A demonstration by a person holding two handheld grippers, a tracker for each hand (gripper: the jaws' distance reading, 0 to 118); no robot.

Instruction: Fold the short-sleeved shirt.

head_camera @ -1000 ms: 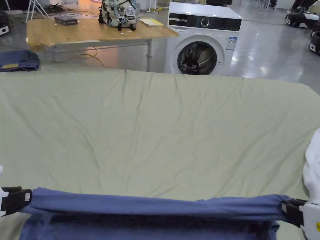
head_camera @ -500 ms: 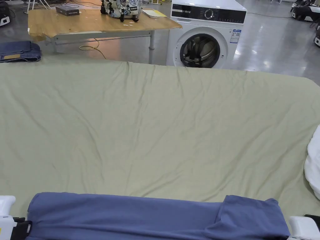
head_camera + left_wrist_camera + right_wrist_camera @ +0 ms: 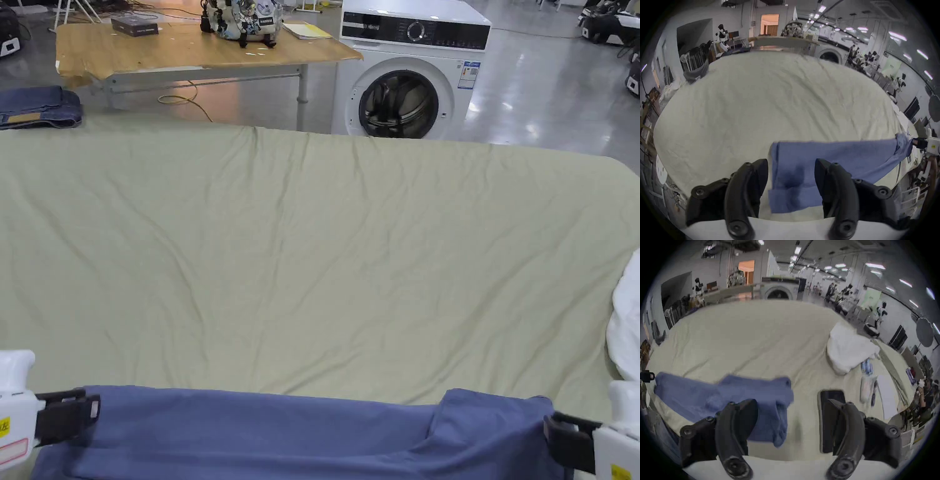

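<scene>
The blue short-sleeved shirt (image 3: 281, 431) lies as a long folded band along the near edge of the green bed sheet (image 3: 312, 250), with a sleeve flap (image 3: 494, 419) turned over at its right end. My left gripper (image 3: 69, 412) is at the shirt's left end. In its own view the left gripper (image 3: 791, 164) is open, jaws wide above the shirt (image 3: 826, 155). At the shirt's right end is my right gripper (image 3: 562, 437). Its own view shows the right gripper (image 3: 792, 402) open, one jaw over the shirt (image 3: 737, 391).
A white bundle of cloth (image 3: 625, 325) sits at the bed's right edge. A dark phone (image 3: 830, 418) lies on the sheet by the right gripper's outer jaw. Folded jeans (image 3: 37, 106), a wooden table (image 3: 187, 53) and a washing machine (image 3: 406, 81) stand beyond the bed.
A second ago both grippers held the shirt's edge stretched taut above the bed. The shirt now lies flat, both grippers have let go and sit open at its ends.
</scene>
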